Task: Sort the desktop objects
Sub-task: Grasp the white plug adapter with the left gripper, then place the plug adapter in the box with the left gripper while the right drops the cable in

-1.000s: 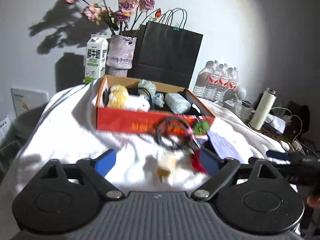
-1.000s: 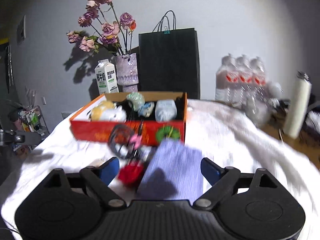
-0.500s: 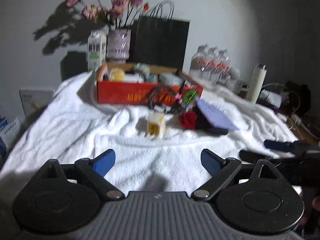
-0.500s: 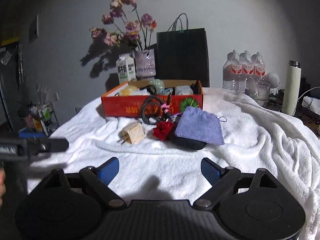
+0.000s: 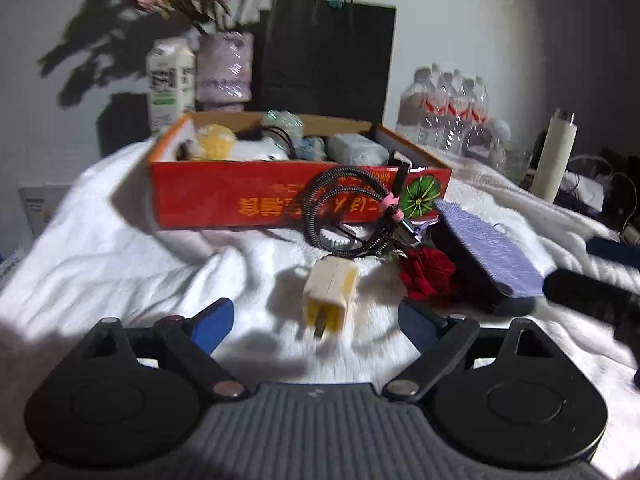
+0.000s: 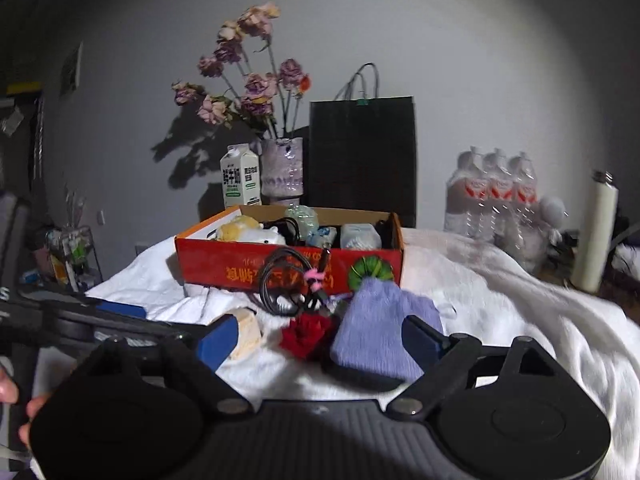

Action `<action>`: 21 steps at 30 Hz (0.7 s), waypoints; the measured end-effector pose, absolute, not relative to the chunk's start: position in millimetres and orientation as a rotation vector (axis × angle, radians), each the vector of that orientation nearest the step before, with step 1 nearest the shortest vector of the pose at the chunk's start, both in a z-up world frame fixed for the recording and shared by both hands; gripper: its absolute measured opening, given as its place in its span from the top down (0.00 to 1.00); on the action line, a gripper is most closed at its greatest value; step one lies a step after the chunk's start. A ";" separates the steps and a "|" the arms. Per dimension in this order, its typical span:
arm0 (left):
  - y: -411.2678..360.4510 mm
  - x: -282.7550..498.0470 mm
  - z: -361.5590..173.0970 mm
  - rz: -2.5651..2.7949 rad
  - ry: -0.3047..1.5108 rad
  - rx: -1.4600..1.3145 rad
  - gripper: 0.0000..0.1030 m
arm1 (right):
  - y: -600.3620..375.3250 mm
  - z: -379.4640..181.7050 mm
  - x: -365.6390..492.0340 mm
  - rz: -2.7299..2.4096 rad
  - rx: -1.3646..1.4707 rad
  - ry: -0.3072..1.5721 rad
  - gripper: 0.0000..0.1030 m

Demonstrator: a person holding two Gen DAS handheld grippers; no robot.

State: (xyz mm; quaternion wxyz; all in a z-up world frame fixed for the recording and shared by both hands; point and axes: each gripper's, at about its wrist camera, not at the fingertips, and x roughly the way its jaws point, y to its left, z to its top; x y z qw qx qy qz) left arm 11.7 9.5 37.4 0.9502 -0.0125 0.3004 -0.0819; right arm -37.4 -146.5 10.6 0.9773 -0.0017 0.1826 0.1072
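A cream plug adapter [image 5: 331,297] lies on the white cloth between the tips of my open left gripper [image 5: 316,322]. Behind it lie a coiled black cable [image 5: 344,216], a red rose [image 5: 428,272] and a lilac pouch [image 5: 488,252] on a dark object. The red cardboard box [image 5: 224,196] holds several small items. My right gripper [image 6: 320,338] is open and empty just in front of the rose [image 6: 306,334] and pouch [image 6: 380,328]; the adapter [image 6: 248,332] sits by its left finger.
A milk carton [image 6: 239,176], a vase of dried flowers [image 6: 282,172] and a black paper bag [image 6: 362,160] stand behind the box. Water bottles [image 6: 494,196] and a white flask [image 6: 596,232] stand at the right. The left gripper's arm [image 6: 80,320] crosses the right view's left side.
Both grippers pulled back from the objects, then came forward again. The left now frames the plug adapter; the right is close to the rose and pouch. Both jaws stayed open.
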 end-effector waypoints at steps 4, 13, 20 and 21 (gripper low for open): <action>4.2 37.4 23.2 -0.260 0.605 -0.013 0.12 | -144.4 19.4 11.5 0.234 -0.009 0.341 0.04; 16.6 65.3 6.3 -0.294 0.675 -0.104 0.67 | -131.1 0.4 115.8 0.296 0.018 0.484 0.03; 29.8 54.9 8.2 -0.240 0.680 -0.153 0.68 | -100.7 -18.8 147.3 0.300 -0.098 0.577 0.76; 31.4 53.7 10.8 -0.226 0.684 -0.154 0.68 | -96.1 -19.1 146.3 0.299 -0.113 0.574 0.78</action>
